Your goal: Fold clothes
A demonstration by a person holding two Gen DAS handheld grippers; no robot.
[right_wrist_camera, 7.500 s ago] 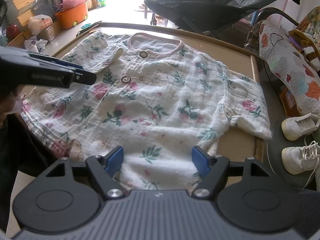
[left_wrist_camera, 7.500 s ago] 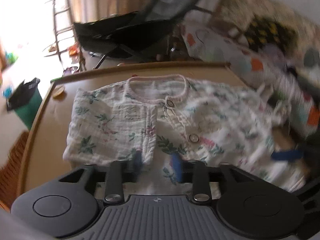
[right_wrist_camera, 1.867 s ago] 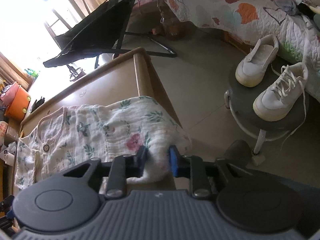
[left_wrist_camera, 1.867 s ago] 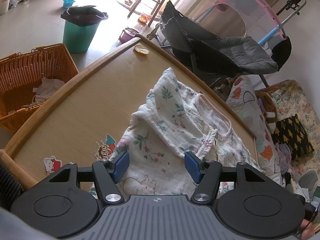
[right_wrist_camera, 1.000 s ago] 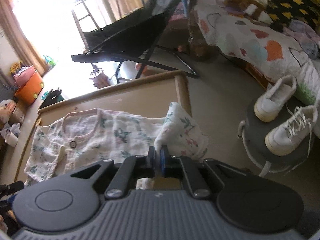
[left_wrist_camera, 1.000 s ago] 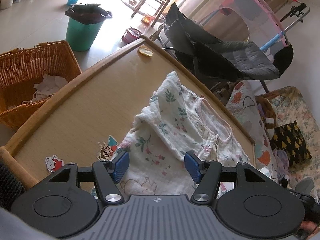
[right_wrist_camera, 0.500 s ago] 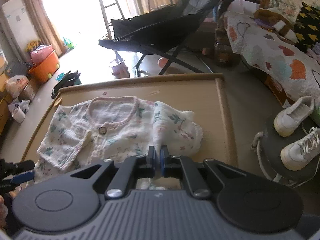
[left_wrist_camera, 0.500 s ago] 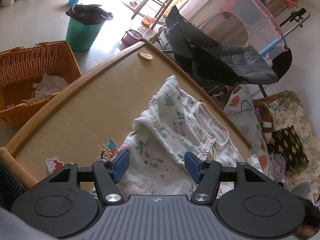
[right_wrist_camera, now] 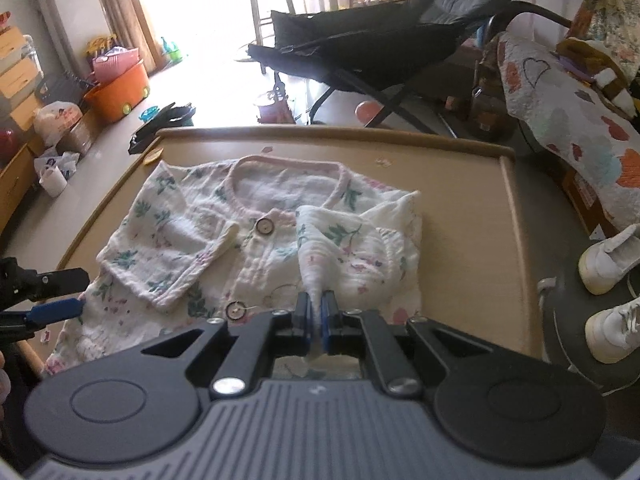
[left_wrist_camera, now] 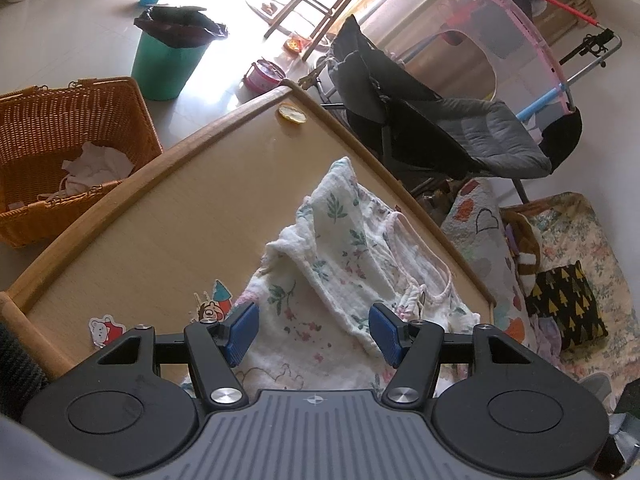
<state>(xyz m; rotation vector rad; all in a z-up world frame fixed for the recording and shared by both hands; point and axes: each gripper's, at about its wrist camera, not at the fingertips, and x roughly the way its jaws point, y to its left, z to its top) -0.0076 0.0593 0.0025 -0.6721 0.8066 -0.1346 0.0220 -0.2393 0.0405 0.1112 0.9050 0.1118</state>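
Right gripper (right_wrist_camera: 315,316) pinches sleeve (right_wrist_camera: 320,252) of shirt (right_wrist_camera: 192,240); left gripper (left_wrist_camera: 312,330) wide, empty; basket (left_wrist_camera: 60,148) only in left view.

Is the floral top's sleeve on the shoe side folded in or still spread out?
Folded in: the right gripper pinches that sleeve over the floral top.

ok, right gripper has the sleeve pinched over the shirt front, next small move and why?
Probably lower and release: the right gripper is shut on the sleeve, already drawn in over the shirt front, mirroring the other folded sleeve. The left gripper hangs open.
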